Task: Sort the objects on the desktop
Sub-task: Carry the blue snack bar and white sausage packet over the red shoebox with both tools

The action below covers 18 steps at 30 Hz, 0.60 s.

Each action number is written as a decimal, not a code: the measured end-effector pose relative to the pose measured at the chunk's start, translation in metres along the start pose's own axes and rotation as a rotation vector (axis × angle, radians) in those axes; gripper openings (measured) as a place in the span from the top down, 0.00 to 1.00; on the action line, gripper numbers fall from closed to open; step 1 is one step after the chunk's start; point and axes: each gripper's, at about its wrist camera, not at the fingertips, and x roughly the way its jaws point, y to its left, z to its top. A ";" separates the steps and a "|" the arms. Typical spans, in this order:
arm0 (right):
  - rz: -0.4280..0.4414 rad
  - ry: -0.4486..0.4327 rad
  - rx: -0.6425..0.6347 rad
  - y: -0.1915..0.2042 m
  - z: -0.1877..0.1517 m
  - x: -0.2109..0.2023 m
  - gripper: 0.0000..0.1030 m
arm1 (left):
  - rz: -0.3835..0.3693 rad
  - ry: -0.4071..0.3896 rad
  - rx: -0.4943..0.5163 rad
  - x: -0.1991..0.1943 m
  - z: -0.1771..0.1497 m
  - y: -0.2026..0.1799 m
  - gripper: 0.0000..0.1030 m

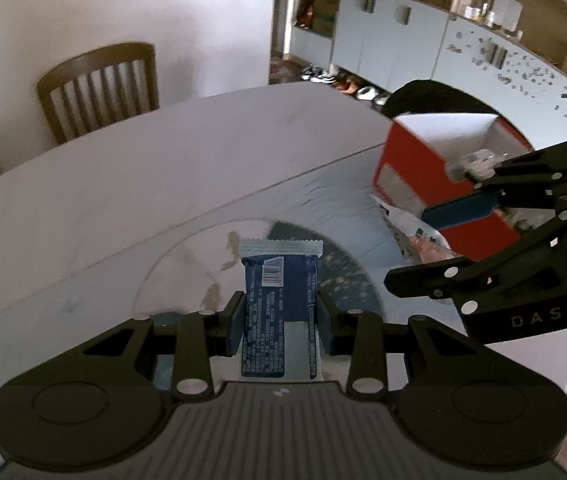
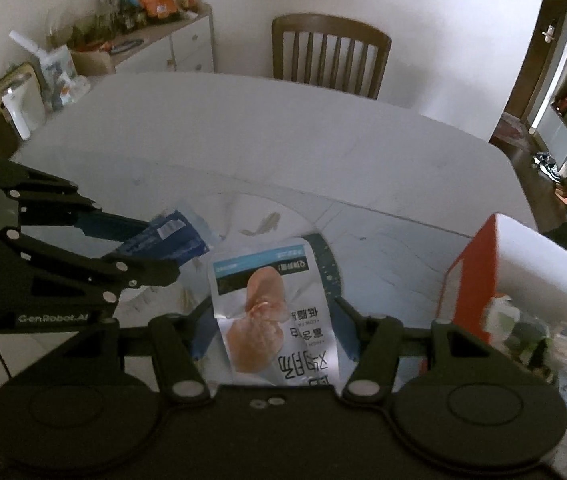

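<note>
Packets in both my grips: left gripper [image 1: 279, 320] pinches blue snack bar [image 1: 279, 280], right gripper [image 2: 273, 328] clamps chicken pouch [image 2: 271, 312]. Light, crinkly, slippery; grip mid-body. Red box [image 2: 479, 276] near right.

right hand-held gripper [image 2: 273, 334]: clamped on the chicken pouch [image 2: 271, 316]
left hand-held gripper [image 2: 163, 248]: to its left, gripping a blue packet [image 2: 171, 238]
red box [image 2: 479, 280]: to its right
table [image 2: 263, 140]: beyond
</note>
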 end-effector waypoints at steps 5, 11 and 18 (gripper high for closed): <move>-0.012 -0.032 0.023 -0.015 -0.003 -0.017 0.42 | -0.022 -0.024 0.028 -0.007 0.014 -0.017 0.66; -0.033 -0.068 0.068 -0.044 -0.012 -0.037 0.42 | -0.047 -0.044 0.057 -0.007 0.030 -0.044 0.66; -0.085 -0.093 0.119 -0.089 -0.030 -0.057 0.42 | -0.080 -0.058 0.109 0.003 0.049 -0.088 0.66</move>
